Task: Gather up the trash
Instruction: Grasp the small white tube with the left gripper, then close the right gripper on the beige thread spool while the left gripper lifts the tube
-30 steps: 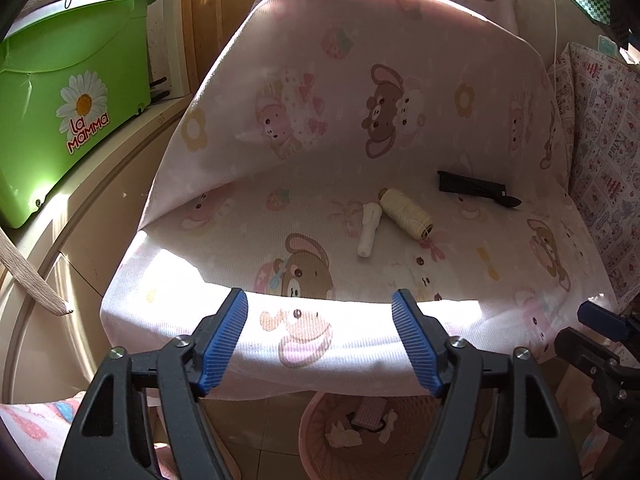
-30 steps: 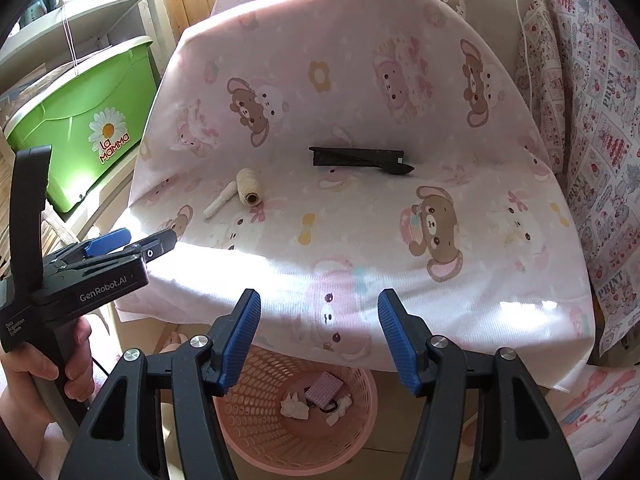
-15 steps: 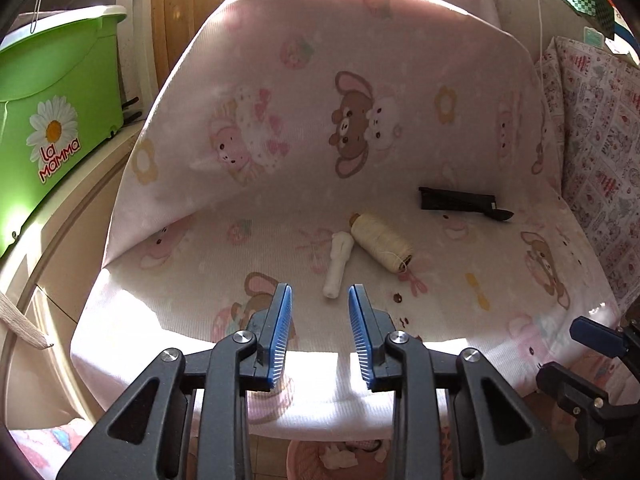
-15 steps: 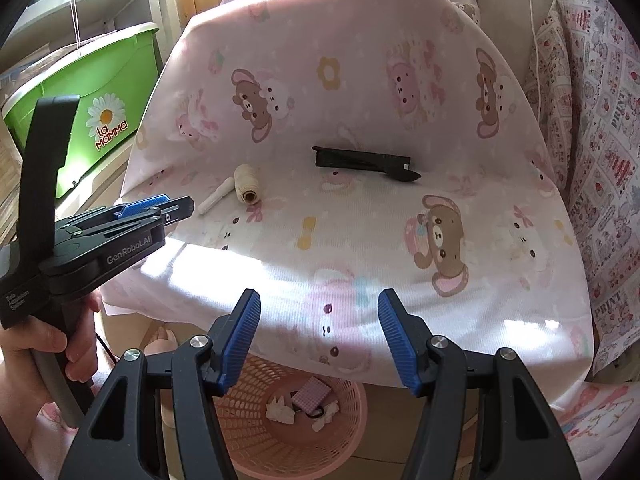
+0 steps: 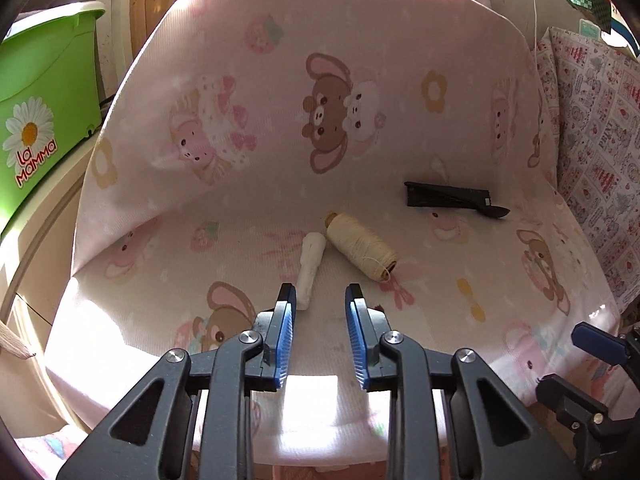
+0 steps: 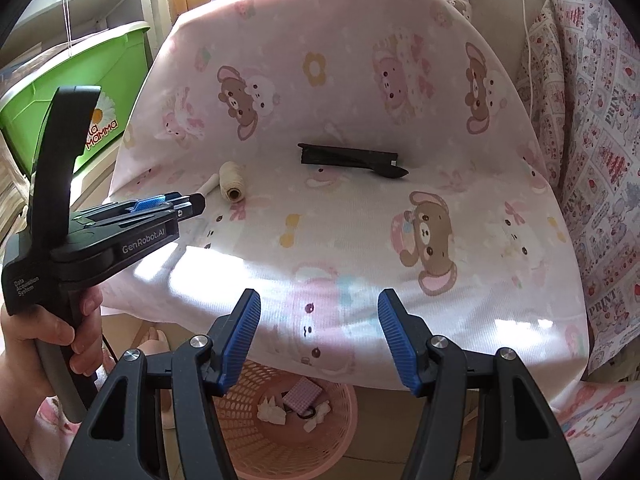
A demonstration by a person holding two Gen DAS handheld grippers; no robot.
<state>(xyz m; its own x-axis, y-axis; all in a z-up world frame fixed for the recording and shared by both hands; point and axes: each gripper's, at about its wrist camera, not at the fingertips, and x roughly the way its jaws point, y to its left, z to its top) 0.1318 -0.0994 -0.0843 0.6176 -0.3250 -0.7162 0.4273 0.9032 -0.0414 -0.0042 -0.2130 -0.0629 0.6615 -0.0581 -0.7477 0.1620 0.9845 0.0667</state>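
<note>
On a chair draped in pink bear-print cloth point(image 5: 360, 92) lie a small white roll point(image 5: 309, 268), a cream thread spool point(image 5: 362, 246) and a black flat object point(image 5: 452, 198). My left gripper point(image 5: 320, 300) is narrowly open and empty, its tips just short of the white roll's near end. It also shows in the right wrist view point(image 6: 188, 206), near the roll point(image 6: 210, 184) and spool point(image 6: 232, 180). My right gripper point(image 6: 318, 312) is wide open and empty over the chair's front edge, above a pink basket point(image 6: 344, 420) that holds scraps.
A green La Momma bin point(image 5: 44, 88) stands on a shelf at the left. A patterned pillow point(image 5: 600, 128) leans at the right. The basket sits on the floor under the seat's front edge. The black flat object point(image 6: 352, 158) lies mid-seat.
My left gripper moved forward over the seat toward the white roll and narrowed its jaws from wide open. The right gripper stayed wide open and shifted slightly forward.
</note>
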